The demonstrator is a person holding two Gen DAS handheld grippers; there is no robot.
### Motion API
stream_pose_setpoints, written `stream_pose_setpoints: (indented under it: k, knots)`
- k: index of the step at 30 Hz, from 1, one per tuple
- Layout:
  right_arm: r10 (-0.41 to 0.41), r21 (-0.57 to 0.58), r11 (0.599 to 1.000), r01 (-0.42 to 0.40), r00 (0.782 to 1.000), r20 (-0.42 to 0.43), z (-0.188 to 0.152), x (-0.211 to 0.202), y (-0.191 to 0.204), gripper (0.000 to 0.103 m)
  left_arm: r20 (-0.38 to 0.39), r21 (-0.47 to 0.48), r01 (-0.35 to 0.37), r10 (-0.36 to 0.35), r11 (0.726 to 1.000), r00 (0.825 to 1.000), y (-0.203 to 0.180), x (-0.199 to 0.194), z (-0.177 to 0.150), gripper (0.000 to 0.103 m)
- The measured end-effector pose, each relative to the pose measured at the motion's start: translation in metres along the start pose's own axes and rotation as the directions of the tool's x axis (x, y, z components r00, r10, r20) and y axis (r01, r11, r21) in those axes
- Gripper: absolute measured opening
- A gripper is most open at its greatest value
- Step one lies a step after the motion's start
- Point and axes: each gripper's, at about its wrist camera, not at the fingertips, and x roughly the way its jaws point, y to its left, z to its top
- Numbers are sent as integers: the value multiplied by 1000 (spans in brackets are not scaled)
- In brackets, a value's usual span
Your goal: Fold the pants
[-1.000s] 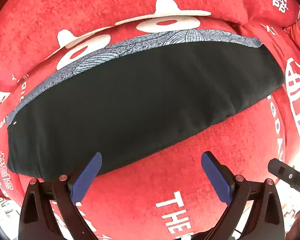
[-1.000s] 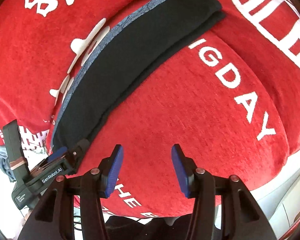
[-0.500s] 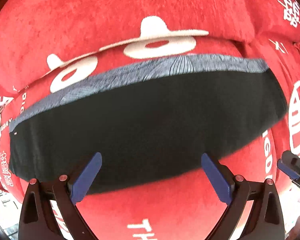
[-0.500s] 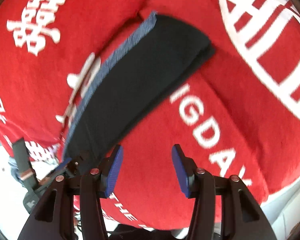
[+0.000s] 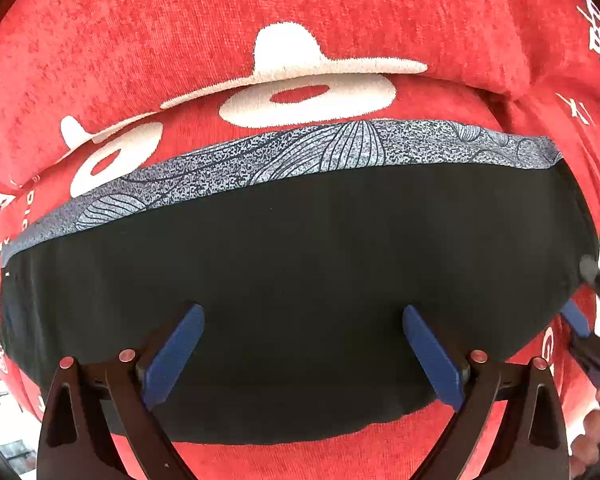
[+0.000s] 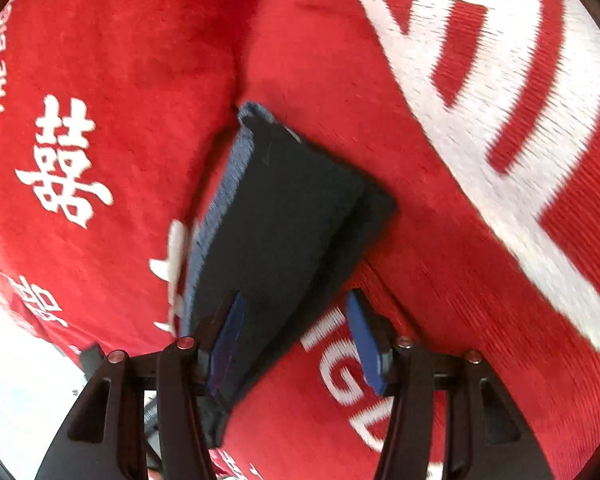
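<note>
Right now we have the black pants (image 5: 292,280) lying folded into a long band across a red plush cover (image 5: 300,12) printed with white characters and lettering. A grey patterned strip (image 5: 284,160) runs along the far long edge of the pants, next to the fold where the cover rises behind them.

Our left claw (image 5: 303,344) hangs over the near half of the band with its blue fingers (image 5: 176,354) spread wide, black cloth showing between them and nothing pinched. At the right edge of that view our other tool (image 5: 584,332) shows beside the end of the pants.

Our right claw (image 6: 296,340) sits at that short end, where two stacked layers (image 6: 364,216) show at the near corner. Its jaws stand apart: the left blue finger (image 6: 228,344) lies over the black cloth, the right one (image 6: 364,344) over the red cover just beside the near edge, by the white letters (image 6: 340,376). We cannot tell whether either finger touches the fabric.
</note>
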Motion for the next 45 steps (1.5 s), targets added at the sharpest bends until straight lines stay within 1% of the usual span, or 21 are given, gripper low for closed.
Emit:
stream_pose_setpoints:
  k: [2, 4, 6, 7, 8, 9, 10, 13, 17, 19, 22, 25, 29, 31, 32, 33, 37, 39, 41, 43, 45]
  knots:
    - [40, -6, 999, -40, 999, 13, 5, 8, 5, 59, -3, -3, 5, -5, 1000, 1000, 0, 1, 0, 100]
    - [69, -9, 998, -68, 997, 32, 10, 18, 10, 60, -12, -2, 28, -28, 1000, 1000, -1, -1, 1, 90]
    - [101, 33, 994, -102, 994, 39, 13, 26, 12, 60, -15, 2, 45, -45, 999, 999, -1, -7, 4, 68]
    - [109, 69, 991, -111, 994, 28, 15, 29, 12, 57, 3, 7, 33, -33, 999, 999, -3, -13, 9, 67]
    - [99, 104, 990, -99, 995, 12, 18, 31, 13, 38, 32, 4, 22, -22, 1000, 999, -2, -19, 13, 67]
    - [84, 103, 991, -85, 996, 15, 19, 29, 17, 24, 67, -3, 11, -11, 1000, 998, -2, -25, 20, 67]
    - [80, 74, 994, -81, 997, 19, 20, 24, 24, 16, 101, -12, 0, 1, 1000, 995, -1, -29, 29, 67]
    - [87, -48, 995, -87, 996, 4, 14, 13, 55, 14, 122, -56, -22, 28, 998, 992, -2, -19, 54, 67]
    - [93, -202, 975, -95, 995, -18, 3, 2, 96, 14, 81, -66, -4, 9, 998, 997, -13, 14, 56, 68]
    - [80, -276, 957, -85, 996, -27, -1, 2, 115, 14, 153, -45, -42, 48, 998, 987, -19, 14, 48, 68]
    - [43, -424, 904, -58, 998, -46, -15, 6, 152, 14, 159, -57, -3, 12, 998, 987, -13, 14, 45, 68]
    - [0, -517, 856, -28, 999, -53, -30, 8, 174, 14, 155, -44, 49, -42, 998, 987, -1, 15, 46, 68]
    - [-55, -615, 788, 17, 998, -42, -52, 10, 203, 14, 119, -86, 167, -157, 982, 980, 39, 10, 54, 69]
    - [-91, -669, 742, 47, 995, -30, -65, 12, 219, 14, 142, -131, 198, -180, 971, 973, 69, -3, 51, 70]
    - [-116, -701, 710, 68, 993, -22, -74, 15, 227, 14, 151, -140, 202, -181, 969, 972, 82, -8, 49, 79]
    - [-141, -732, 676, 86, 990, -13, -82, 19, 236, 14, 172, -152, 208, -182, 966, 968, 105, -17, 45, 83]
    - [-227, -829, 541, 145, 974, 21, -125, 45, 262, 15, 186, -184, 209, -175, 960, 967, 175, -35, 29, 83]
    - [-273, -871, 462, 169, 961, 42, -154, 68, 272, 15, 178, -216, 183, -145, 959, 973, 218, -38, 19, 83]
    - [-319, -903, 388, 182, 946, 54, -186, 100, 274, 15, 168, -246, 157, -118, 956, 979, 241, -41, 2, 83]
    - [-364, -922, 339, 187, 930, 55, -211, 130, 272, 15, 144, -282, 109, -70, 953, 987, 266, -39, -11, 83]
    - [-426, -936, 298, 189, 903, 47, -238, 167, 262, 16, 107, -324, 79, -47, 943, 993, 297, -32, -31, 83]
